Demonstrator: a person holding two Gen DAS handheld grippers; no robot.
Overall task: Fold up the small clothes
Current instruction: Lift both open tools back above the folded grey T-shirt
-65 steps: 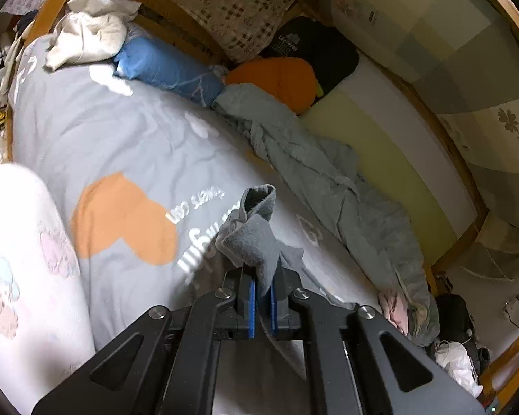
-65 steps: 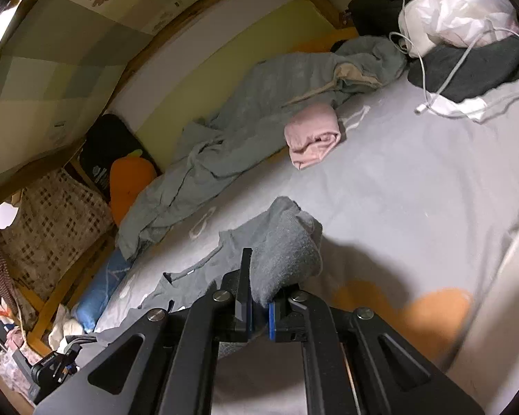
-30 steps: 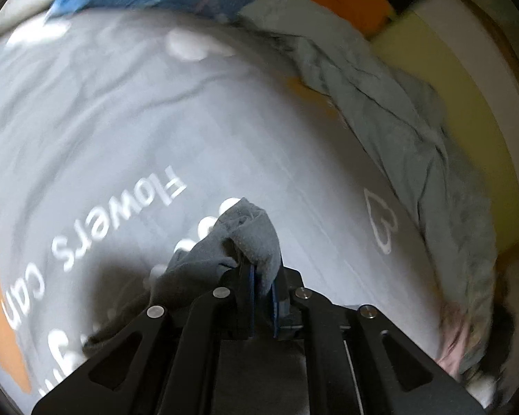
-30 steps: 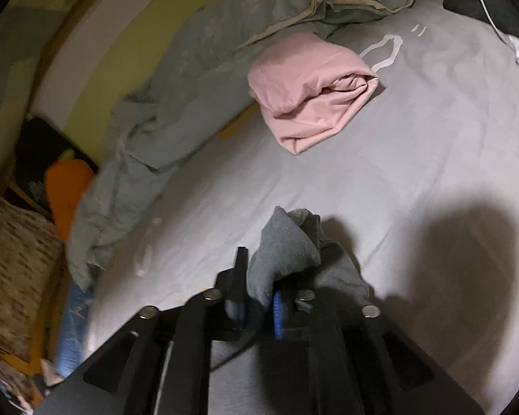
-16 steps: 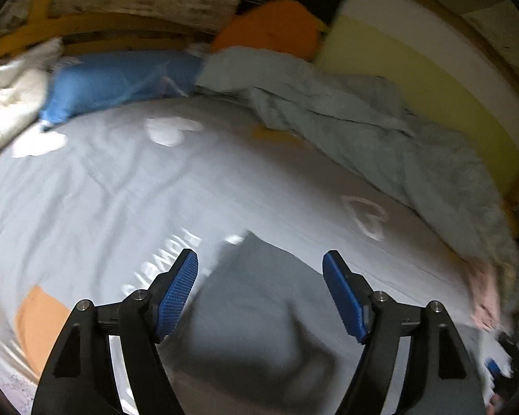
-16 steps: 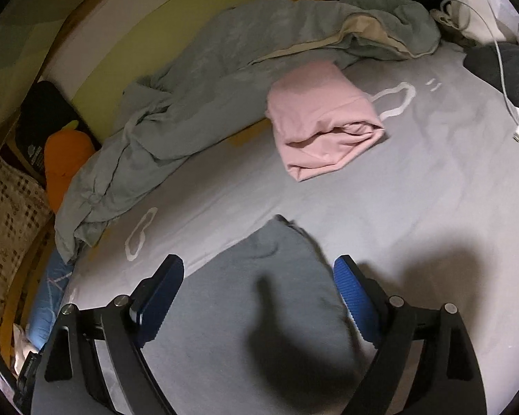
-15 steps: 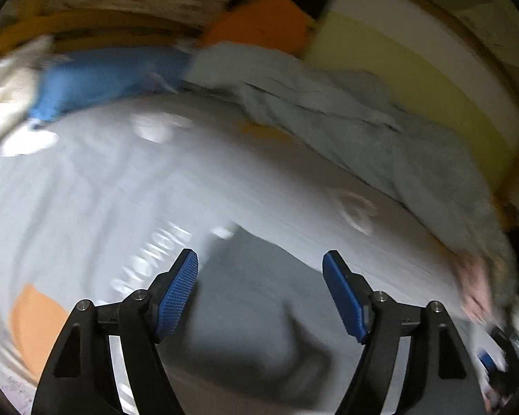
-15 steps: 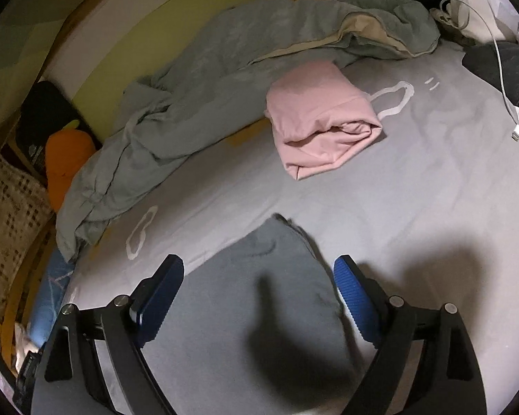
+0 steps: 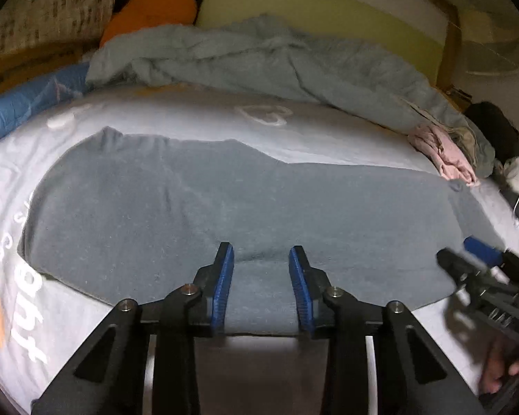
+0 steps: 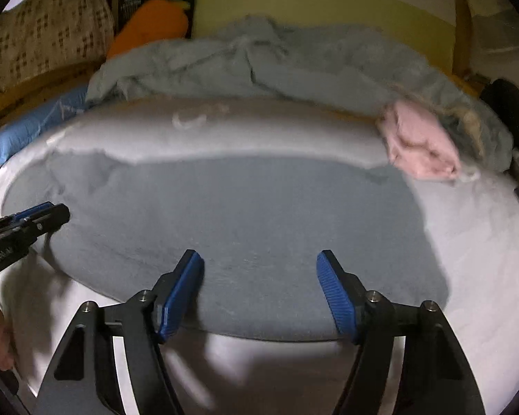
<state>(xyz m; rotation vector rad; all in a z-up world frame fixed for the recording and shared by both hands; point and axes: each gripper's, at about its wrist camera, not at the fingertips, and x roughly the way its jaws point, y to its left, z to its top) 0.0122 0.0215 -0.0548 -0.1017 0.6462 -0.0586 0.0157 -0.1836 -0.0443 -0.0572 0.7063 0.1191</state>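
A grey garment (image 9: 225,200) lies spread flat on the light grey bed sheet (image 9: 190,114); it also shows in the right wrist view (image 10: 245,214). My left gripper (image 9: 261,259) is open and empty just above the garment's near edge. My right gripper (image 10: 259,269) is open wide and empty over the same near edge, further right. Each gripper shows in the other's view: the right gripper at the right edge (image 9: 474,259) and the left gripper at the left edge (image 10: 34,218).
A folded pink garment (image 10: 418,145) lies at the far right of the sheet. A crumpled grey-blue blanket (image 9: 259,62) runs along the back. Behind are an orange cushion (image 9: 148,10), a blue pillow (image 9: 24,107), a checked pillow (image 10: 41,34) and the wooden bed frame (image 9: 446,45).
Both grippers held bunched grey cloth a second ago, then let go and opened. The garment now lies flat, and both grippers have pulled back to its near edge.
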